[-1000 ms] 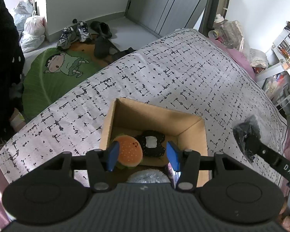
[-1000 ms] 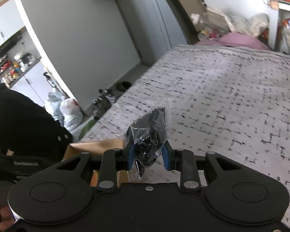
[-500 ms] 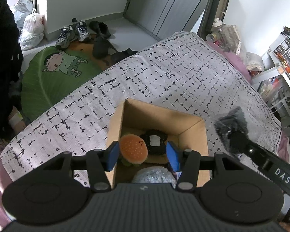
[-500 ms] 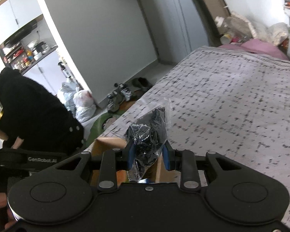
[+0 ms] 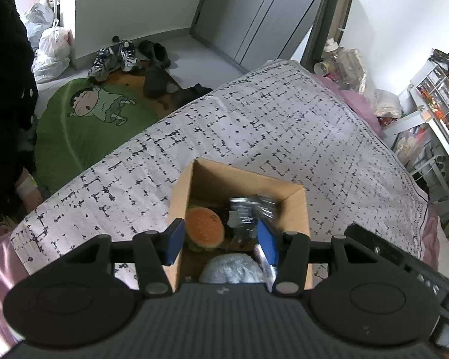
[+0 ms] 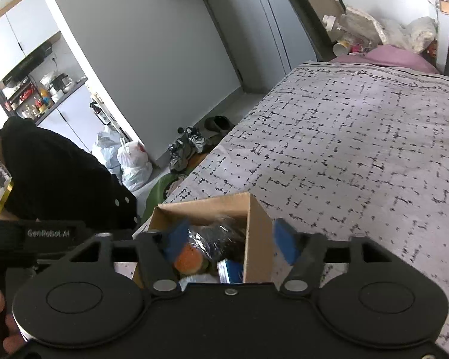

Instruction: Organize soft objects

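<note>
Looking through the left wrist view first, we log the left gripper with its blue pads spread apart and nothing between them, poised over an open cardboard box that sits on the bed. Inside the box we make out a burger plush, a grey fluffy item whose lower part is cut off by the gripper body, and a black item in clear plastic wrap, blurred and partly hidden behind the right-hand pad. A dark object lies under that bag; we cannot tell what it is. At the right edge a black bar of the other tool is only partly in frame. Beside the bed, a green cartoon mat and sneakers lie on the floor.

Right wrist view: the right gripper has its pads wide apart, one on each side of the box's near wall, both smeared by blur, and it holds nothing. The cardboard box shows its corner toward us; the wrapped black item rests within, beside the burger plush, of which only an orange patch shows. A blue-and-white packet is mostly covered by the gripper body. The bed stretches off to the right. A person in black fills the left edge, face out of frame.
</note>
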A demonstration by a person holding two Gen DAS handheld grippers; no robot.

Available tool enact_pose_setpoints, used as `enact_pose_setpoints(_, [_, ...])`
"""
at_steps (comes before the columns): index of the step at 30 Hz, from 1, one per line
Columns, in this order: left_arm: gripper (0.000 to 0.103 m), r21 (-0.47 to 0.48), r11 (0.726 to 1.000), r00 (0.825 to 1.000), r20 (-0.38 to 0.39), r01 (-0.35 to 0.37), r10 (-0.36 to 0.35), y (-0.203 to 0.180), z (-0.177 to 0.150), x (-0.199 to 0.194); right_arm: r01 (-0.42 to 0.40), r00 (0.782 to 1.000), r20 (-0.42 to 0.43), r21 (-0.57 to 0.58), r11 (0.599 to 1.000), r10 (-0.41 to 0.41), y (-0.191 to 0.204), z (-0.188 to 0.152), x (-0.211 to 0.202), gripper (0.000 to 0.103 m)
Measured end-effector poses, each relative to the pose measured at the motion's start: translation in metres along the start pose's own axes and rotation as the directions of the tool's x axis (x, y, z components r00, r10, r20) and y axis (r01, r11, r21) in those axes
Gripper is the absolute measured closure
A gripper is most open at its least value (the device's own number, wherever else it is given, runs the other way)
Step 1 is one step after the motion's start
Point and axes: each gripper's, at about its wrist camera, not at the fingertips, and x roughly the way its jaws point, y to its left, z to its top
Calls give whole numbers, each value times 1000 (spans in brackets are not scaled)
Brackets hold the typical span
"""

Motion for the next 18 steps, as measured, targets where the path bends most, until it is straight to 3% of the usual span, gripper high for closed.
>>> enact_pose_setpoints(2, [51, 2, 1000, 1000, 3, 8, -8, -5, -4, -4, 21, 1000, 9, -21, 1000, -21, -1, -5, -11, 21])
enact_pose_setpoints(15, [51, 97, 994, 998, 32, 41, -45, -46, -36, -40, 95, 994, 48, 28, 995, -96, -30, -24, -71, 21])
enact_pose_setpoints(18, [51, 106, 993, 998, 29, 53, -56, -55, -43, -49, 129, 990, 43, 54, 990, -131, -38, -26, -89, 7])
